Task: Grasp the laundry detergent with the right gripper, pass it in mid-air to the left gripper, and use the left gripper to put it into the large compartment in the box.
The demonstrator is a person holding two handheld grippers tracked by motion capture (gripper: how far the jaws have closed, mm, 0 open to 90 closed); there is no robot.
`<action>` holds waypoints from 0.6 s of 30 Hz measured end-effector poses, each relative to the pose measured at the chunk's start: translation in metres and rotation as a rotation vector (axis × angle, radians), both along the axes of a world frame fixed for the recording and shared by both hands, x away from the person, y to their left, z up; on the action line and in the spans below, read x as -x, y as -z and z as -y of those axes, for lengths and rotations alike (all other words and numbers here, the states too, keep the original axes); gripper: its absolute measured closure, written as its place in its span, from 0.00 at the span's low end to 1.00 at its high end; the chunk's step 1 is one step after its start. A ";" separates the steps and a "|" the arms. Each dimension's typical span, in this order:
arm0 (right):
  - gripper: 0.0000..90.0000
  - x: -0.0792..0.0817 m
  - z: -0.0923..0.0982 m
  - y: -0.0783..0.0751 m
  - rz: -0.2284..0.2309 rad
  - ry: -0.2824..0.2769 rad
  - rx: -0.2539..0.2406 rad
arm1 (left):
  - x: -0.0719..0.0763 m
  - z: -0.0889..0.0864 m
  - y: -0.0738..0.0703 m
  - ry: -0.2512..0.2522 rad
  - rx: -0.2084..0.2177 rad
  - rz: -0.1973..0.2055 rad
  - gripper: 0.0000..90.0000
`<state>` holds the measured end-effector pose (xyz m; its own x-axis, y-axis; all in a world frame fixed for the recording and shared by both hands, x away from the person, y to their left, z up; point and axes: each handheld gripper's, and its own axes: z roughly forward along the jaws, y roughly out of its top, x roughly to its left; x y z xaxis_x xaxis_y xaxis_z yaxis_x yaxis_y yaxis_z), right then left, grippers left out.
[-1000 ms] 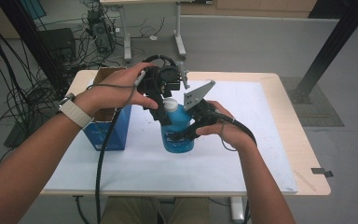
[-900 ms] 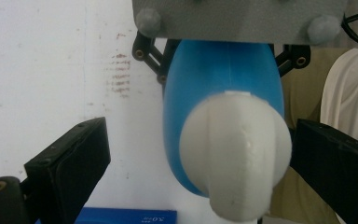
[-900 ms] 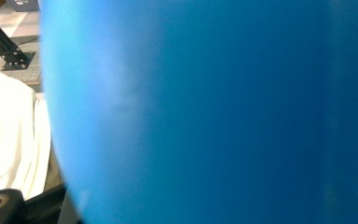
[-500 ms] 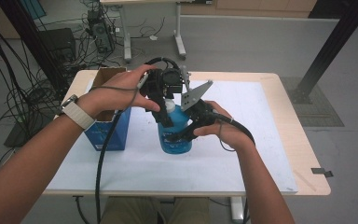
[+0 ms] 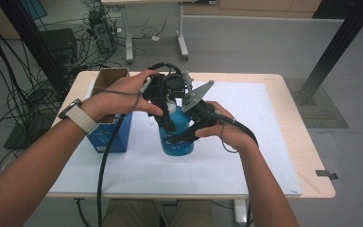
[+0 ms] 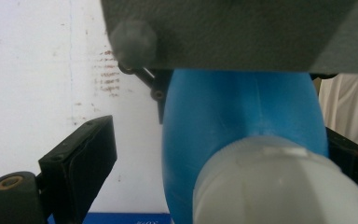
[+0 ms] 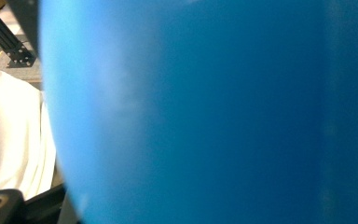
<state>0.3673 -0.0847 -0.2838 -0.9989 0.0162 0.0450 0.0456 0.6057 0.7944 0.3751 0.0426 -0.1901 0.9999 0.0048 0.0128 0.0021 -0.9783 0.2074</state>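
A blue bottle (image 5: 175, 147) with a white cap (image 5: 172, 109) stands upright on the white sheet in the middle of the table. My right gripper (image 5: 183, 136) is shut on the bottle's body from the right. In the right gripper view the bottle (image 7: 214, 112) sits right against the camera, with one finger (image 7: 4, 205) at the bottom left. My left gripper (image 5: 169, 117) comes down from above and is open, with the cap (image 6: 279, 186) between its jaws. One of its fingers (image 6: 79, 168) stands clear of the cap on the left. The bottle's shoulder (image 6: 242, 116) lies just beyond.
An open blue cardboard box (image 5: 108, 135) stands at the table's left, close to my left forearm. A white sheet (image 5: 264, 142) covers most of the wooden table (image 5: 312, 146). Cables trail from both grippers towards the near edge. Desks and cables stand on the floor behind.
My left gripper has come down a little over the cap. The bottle and my right gripper have hardly moved.
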 end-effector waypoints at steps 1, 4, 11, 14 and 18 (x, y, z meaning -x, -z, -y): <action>0.48 0.000 -0.001 0.000 0.001 -0.002 -0.001 | 0.000 0.000 0.000 0.001 0.000 0.001 0.12; 0.48 -0.001 -0.002 0.001 0.009 -0.008 -0.005 | 0.000 0.001 0.000 0.010 -0.004 -0.003 0.15; 0.48 -0.001 -0.003 0.001 0.010 -0.012 -0.004 | 0.002 0.001 0.001 0.025 -0.004 -0.007 0.22; 0.48 -0.001 -0.003 0.002 0.009 -0.009 -0.002 | 0.003 0.002 0.002 0.034 -0.007 -0.012 0.26; 0.48 -0.001 -0.002 0.002 0.005 -0.007 -0.002 | 0.003 0.002 0.002 0.044 -0.003 -0.020 0.31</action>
<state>0.3684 -0.0822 -0.2860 -0.9992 0.0091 0.0398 0.0372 0.6047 0.7956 0.3720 0.0405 -0.1917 0.9992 -0.0395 -0.0069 -0.0372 -0.9780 0.2051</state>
